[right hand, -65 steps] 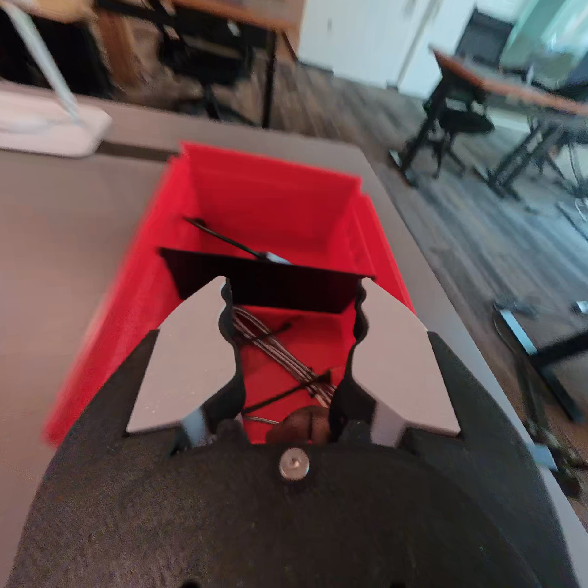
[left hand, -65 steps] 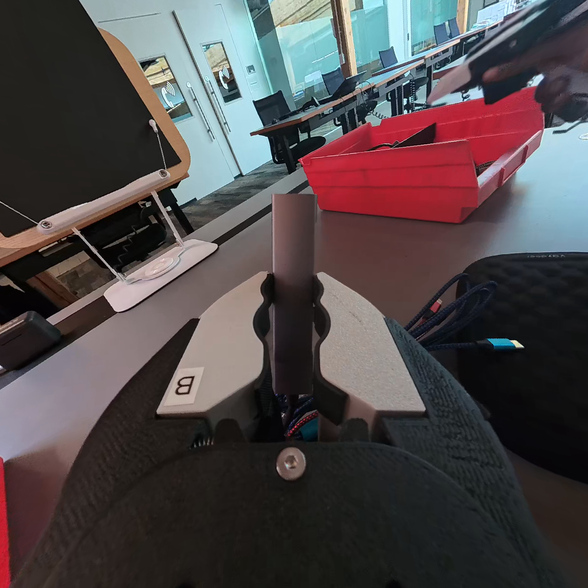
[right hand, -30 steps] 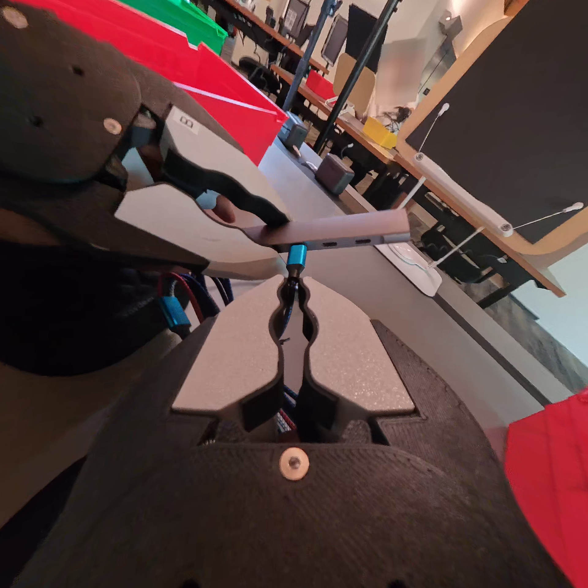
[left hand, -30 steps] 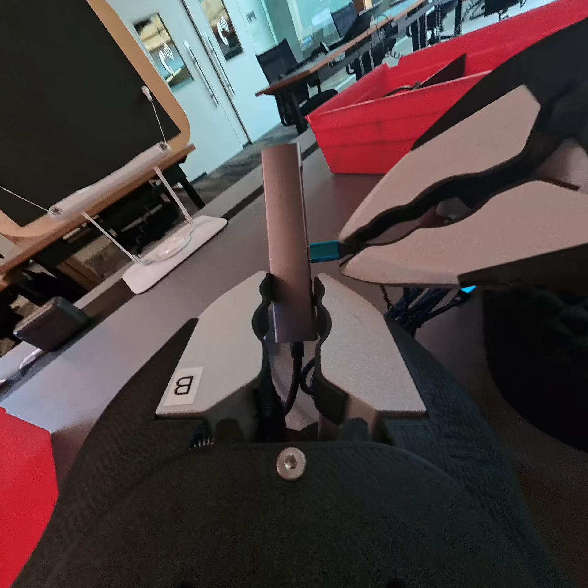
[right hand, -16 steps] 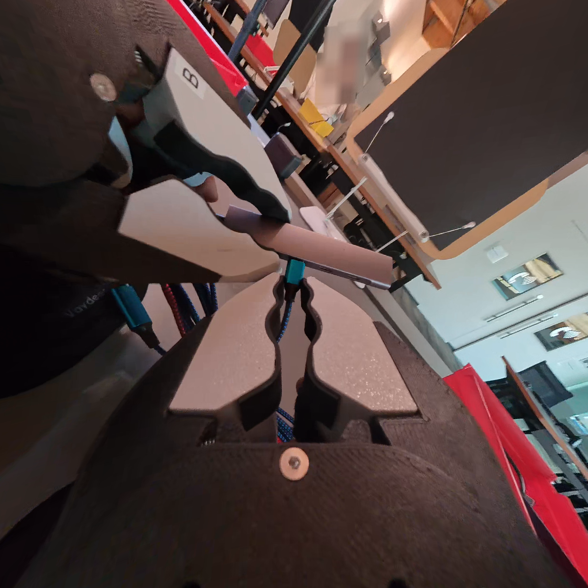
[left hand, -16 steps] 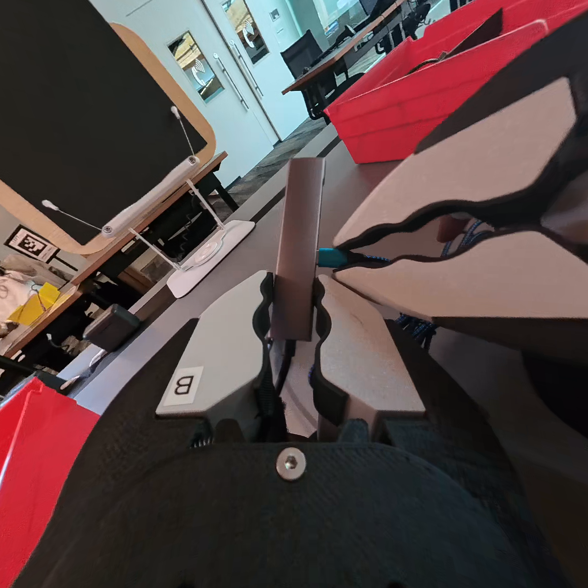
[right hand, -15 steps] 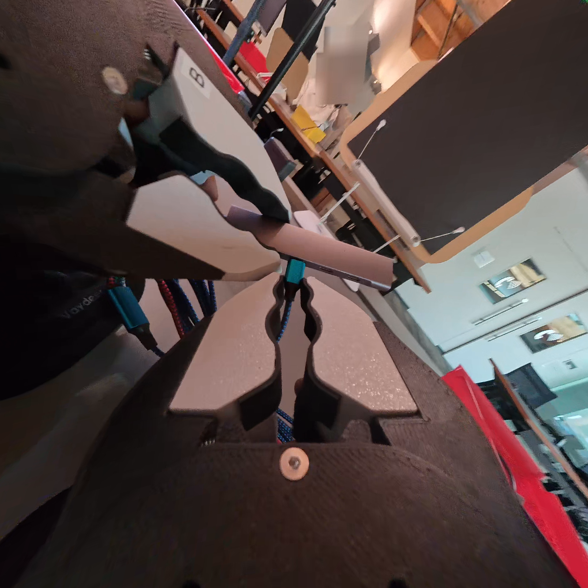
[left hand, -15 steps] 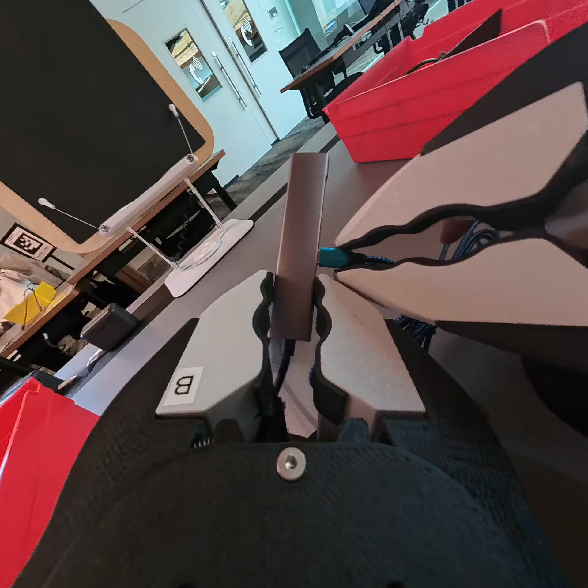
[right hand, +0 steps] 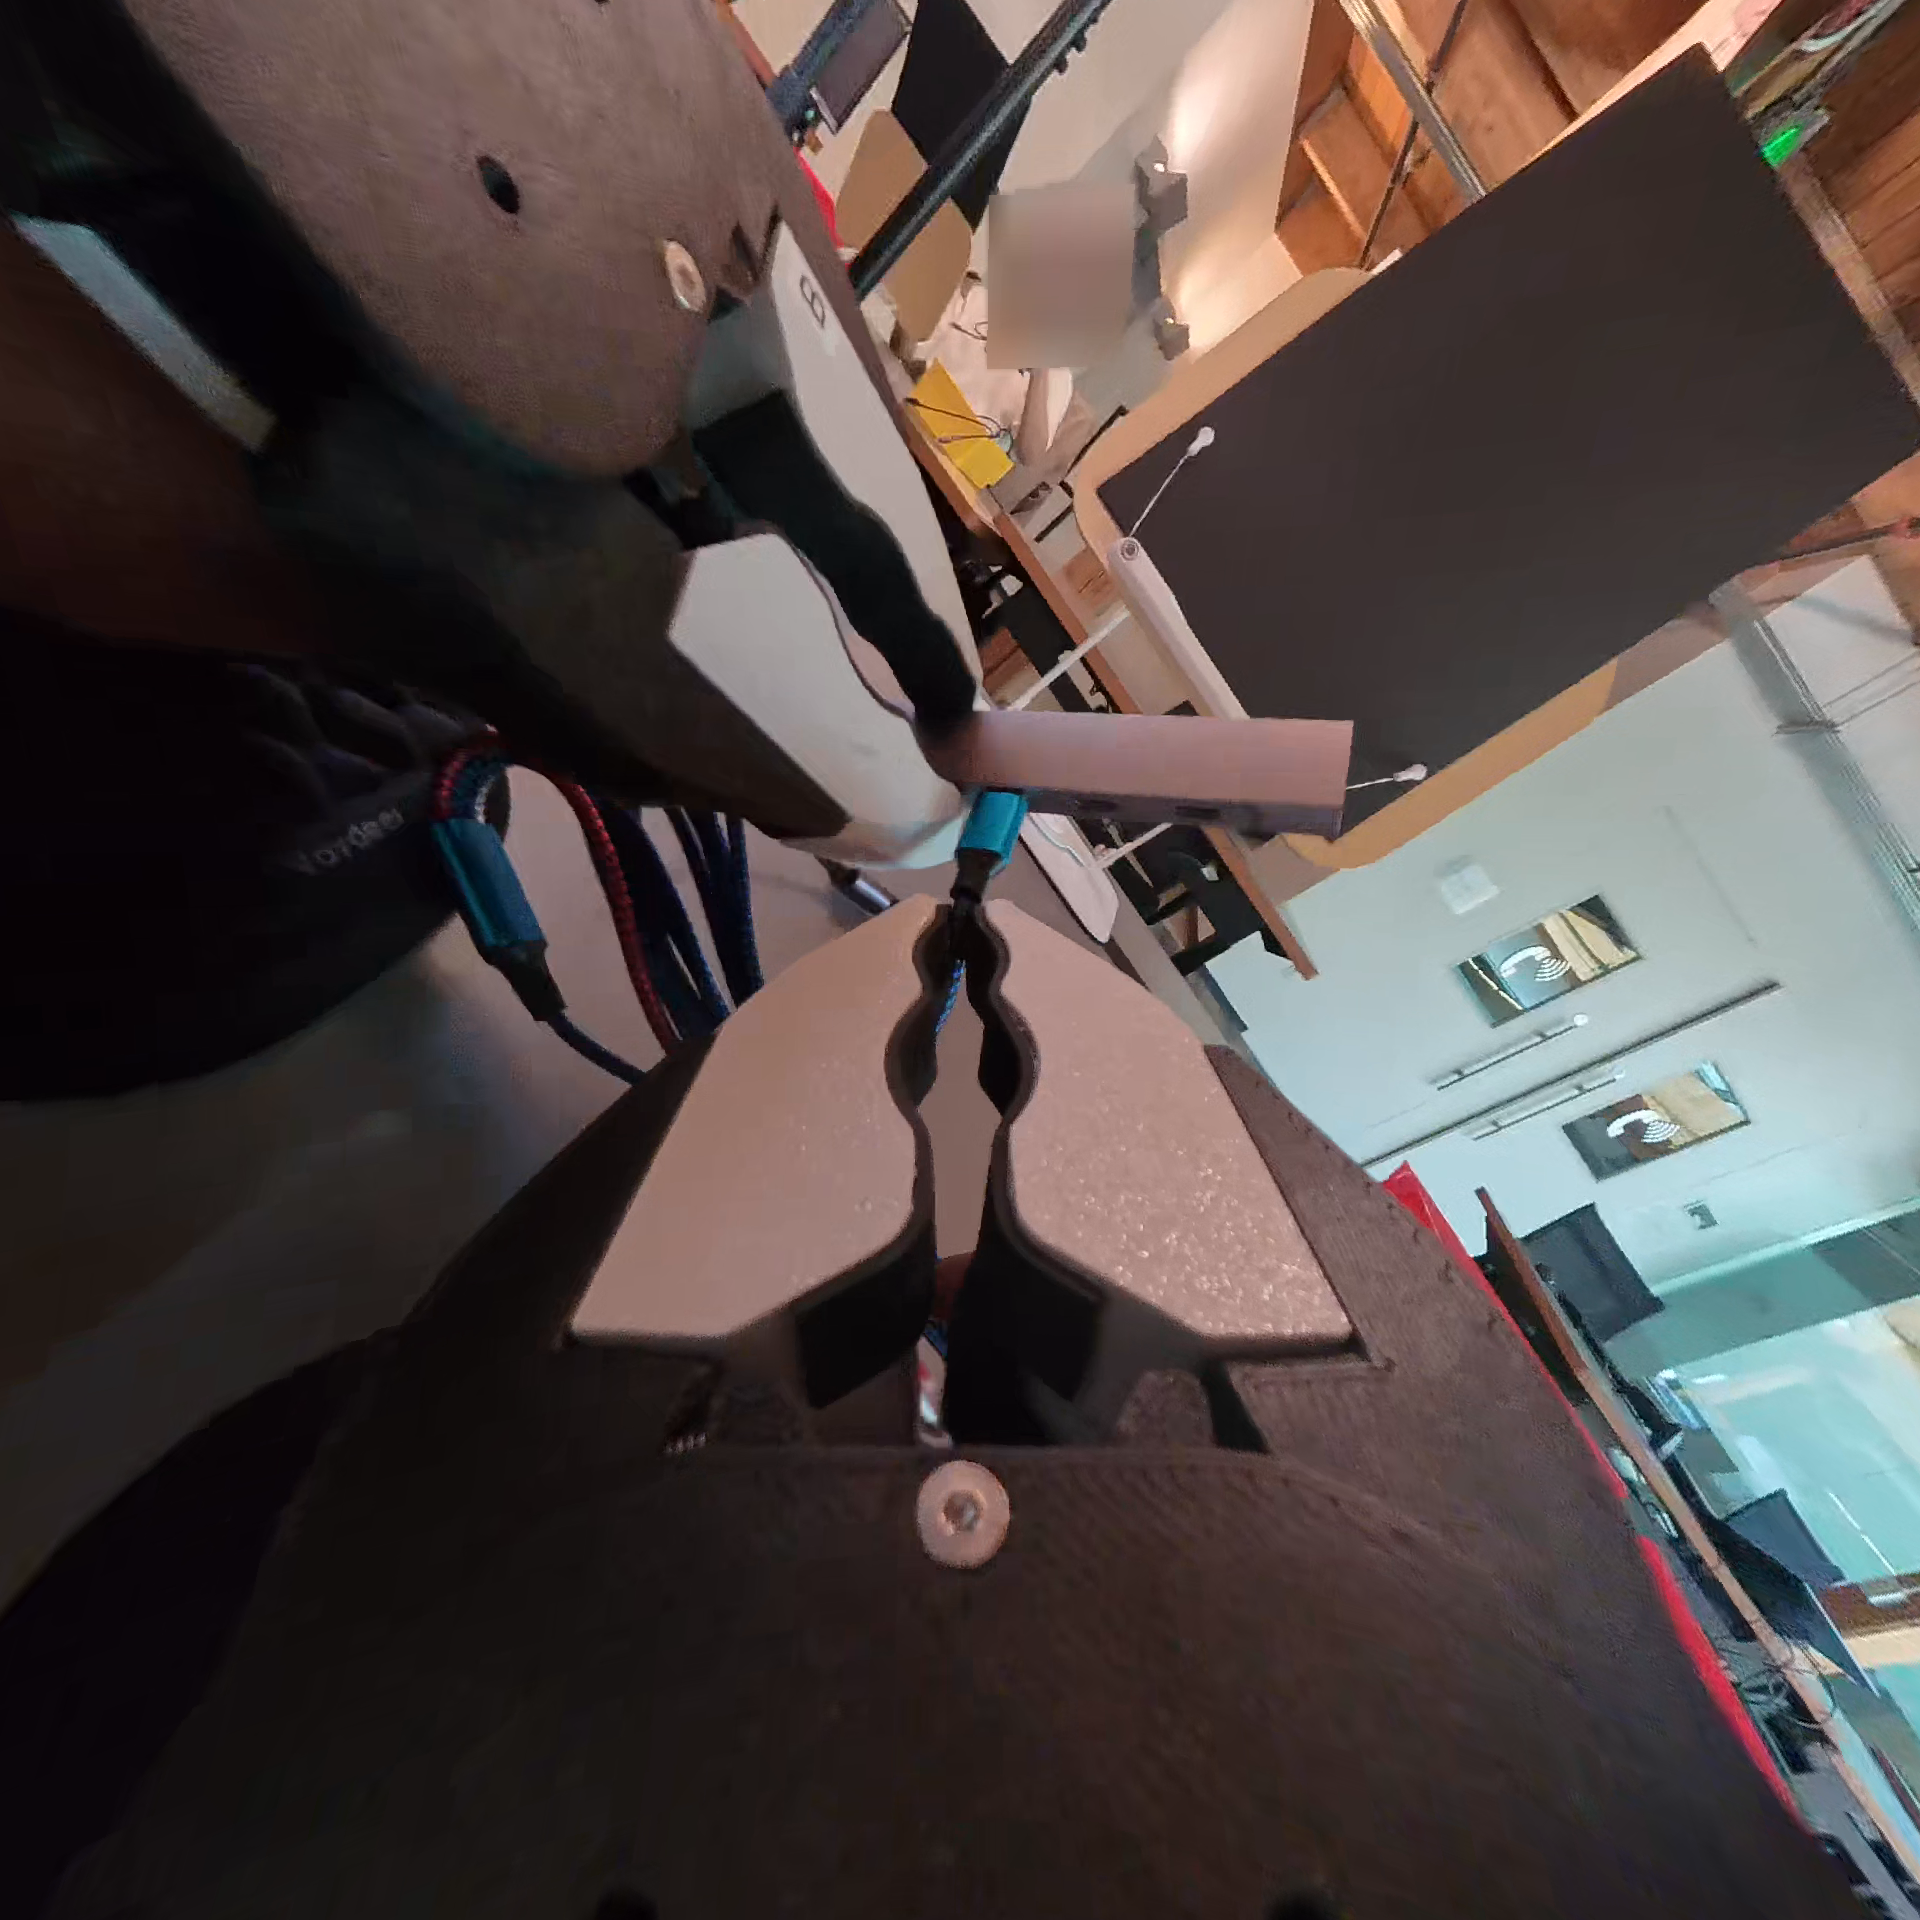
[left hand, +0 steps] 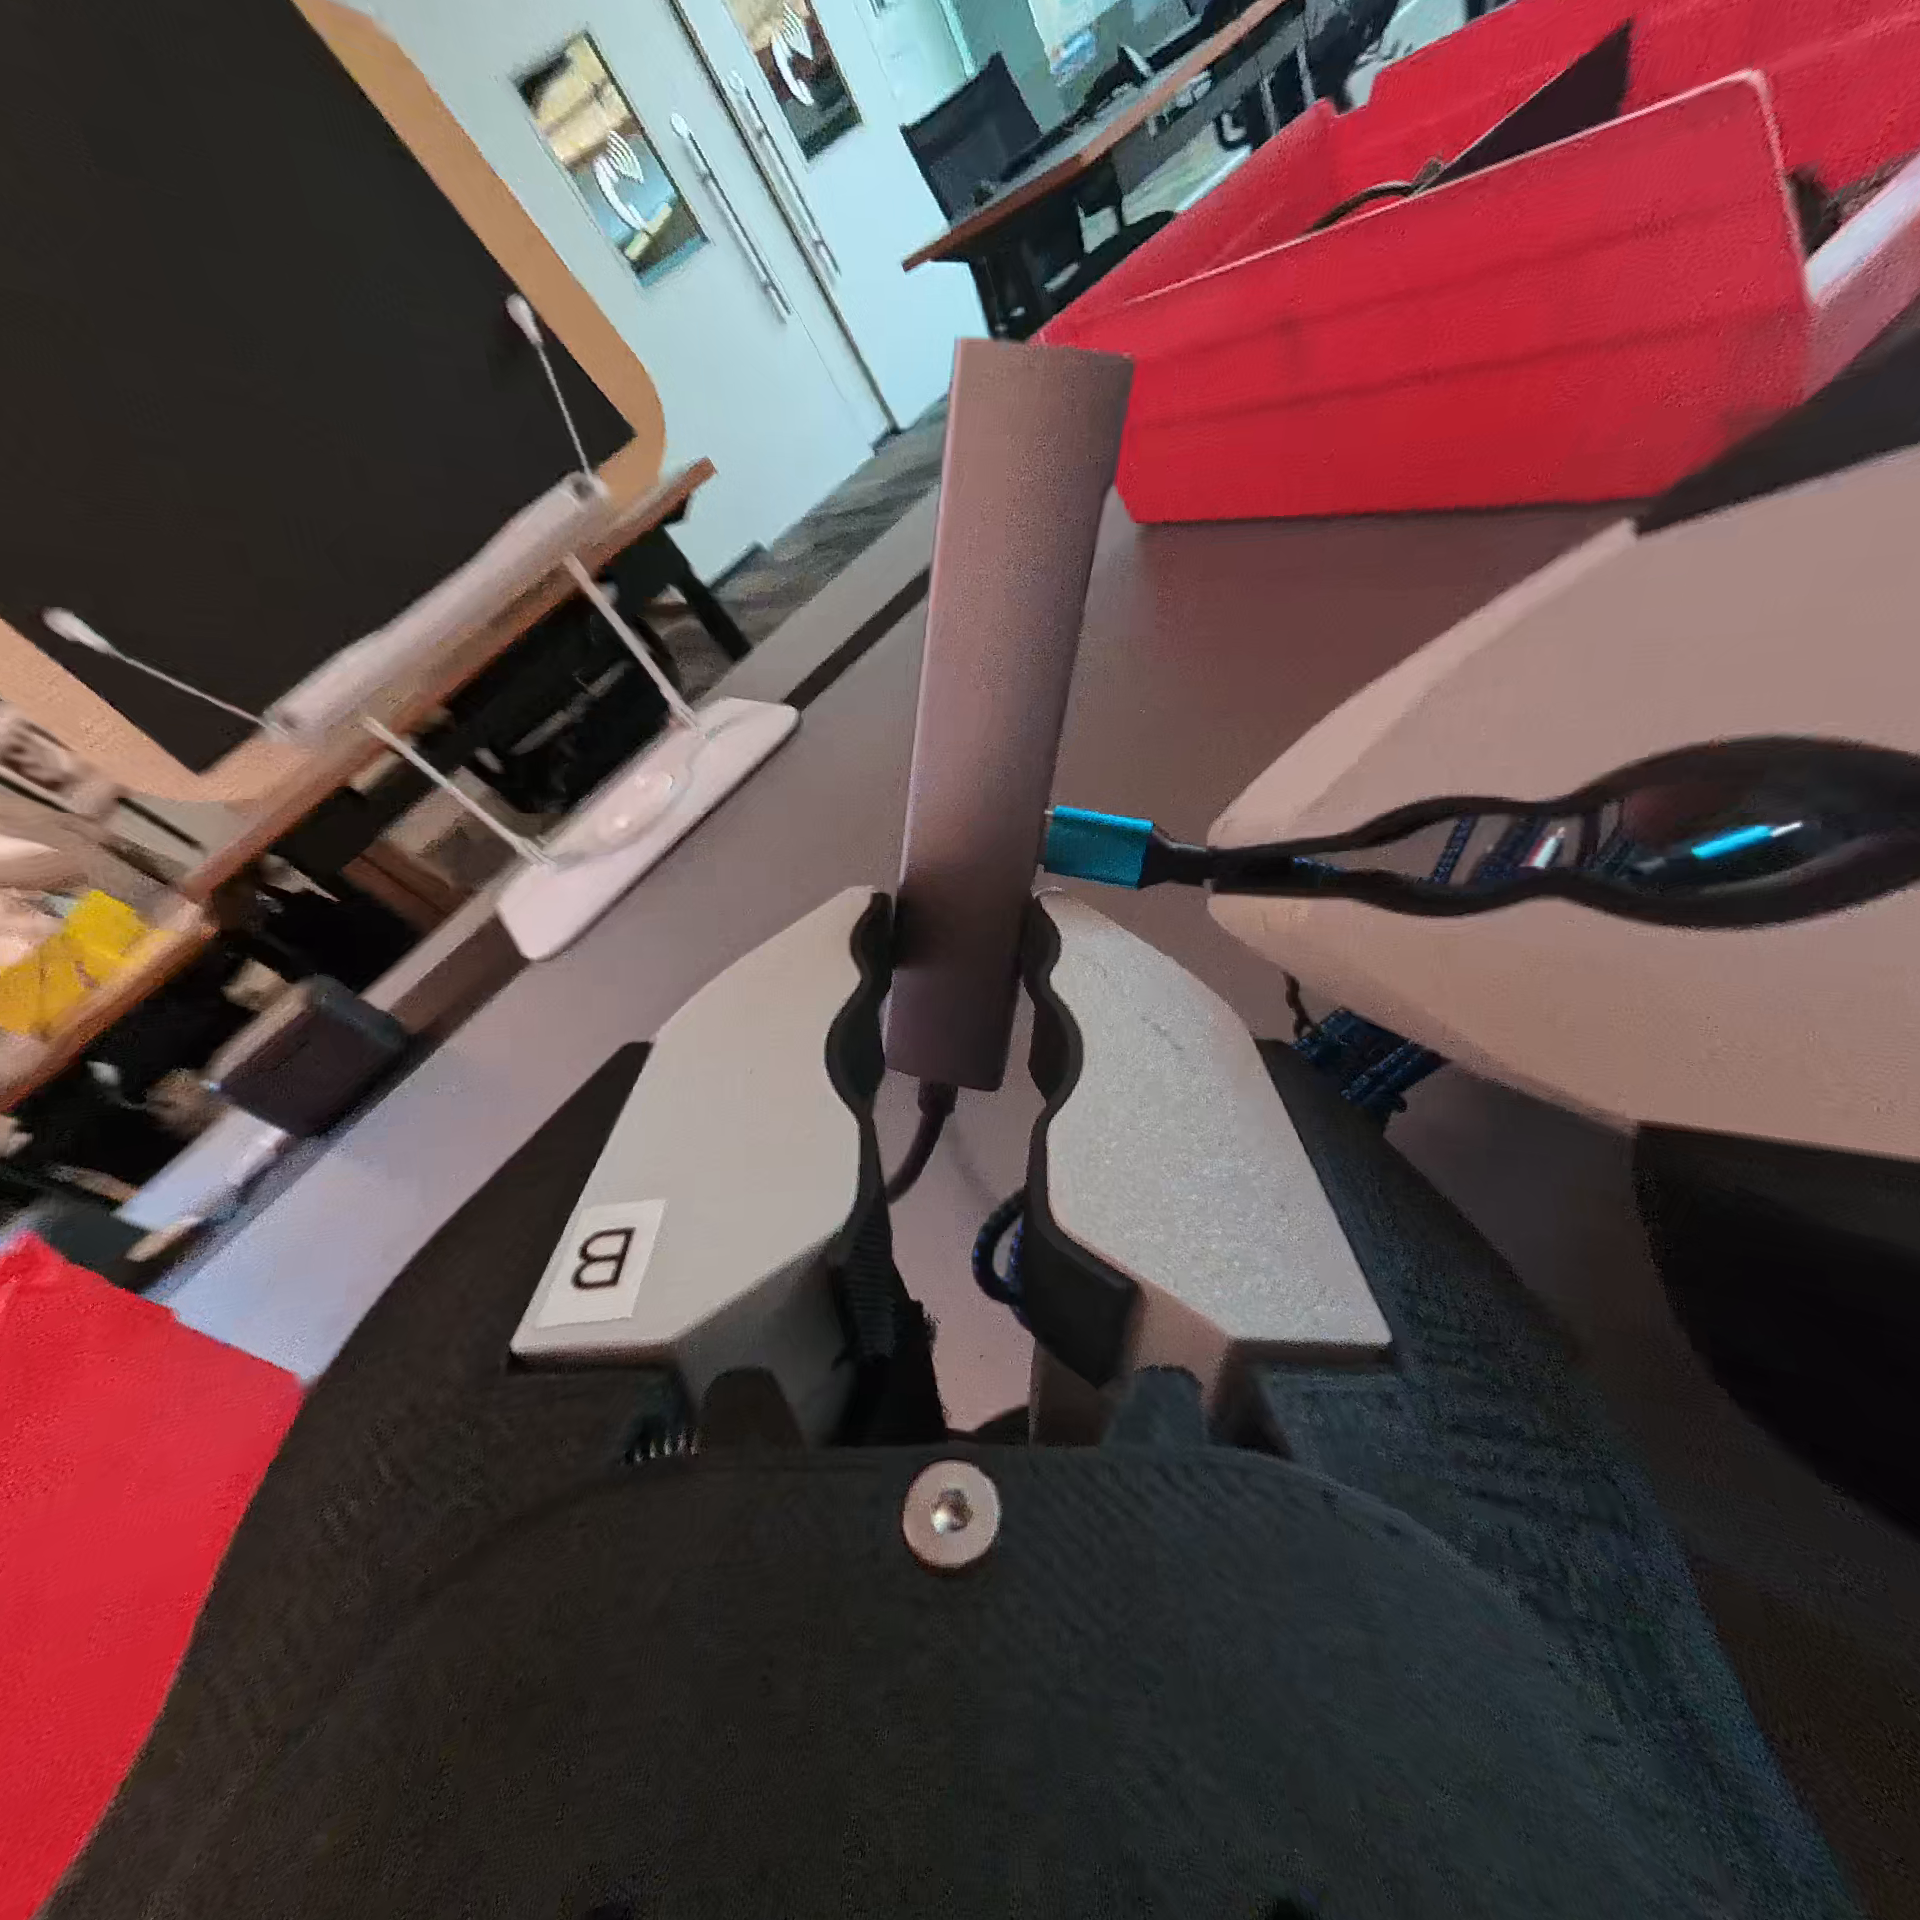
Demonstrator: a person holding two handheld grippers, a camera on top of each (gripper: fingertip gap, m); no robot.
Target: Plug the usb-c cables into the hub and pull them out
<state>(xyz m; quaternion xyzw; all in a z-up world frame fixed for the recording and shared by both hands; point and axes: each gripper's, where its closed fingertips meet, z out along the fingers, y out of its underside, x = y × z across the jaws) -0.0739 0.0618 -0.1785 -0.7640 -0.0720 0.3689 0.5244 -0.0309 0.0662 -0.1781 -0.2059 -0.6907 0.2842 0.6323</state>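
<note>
My left gripper (left hand: 956, 935) is shut on the lower end of a grey bar-shaped hub (left hand: 1008, 644), which stands up between the fingers. A blue usb-c plug (left hand: 1101, 847) sits against the hub's right side, its tip in a port. My right gripper (left hand: 1216, 862) comes in from the right, shut on the braided cable just behind the plug. In the right wrist view the right gripper (right hand: 961, 925) pinches the cable below the plug (right hand: 992, 826). The hub (right hand: 1153, 769) juts right from the left gripper (right hand: 940, 748).
A red bin (left hand: 1455, 343) stands on the grey table (left hand: 1195, 623) behind the hub, another red bin (left hand: 104, 1507) at lower left. A black pouch (right hand: 208, 883) holds more braided cables (right hand: 644, 935) and a loose blue plug (right hand: 488, 883). A white lamp base (left hand: 644, 821) sits far left. One gripper's finger ends stand about 5 cm off the other's.
The right gripper has drawn back from the hub along the cable, so the whole blue plug now shows between its tips and the hub. The left gripper still holds the hub.
</note>
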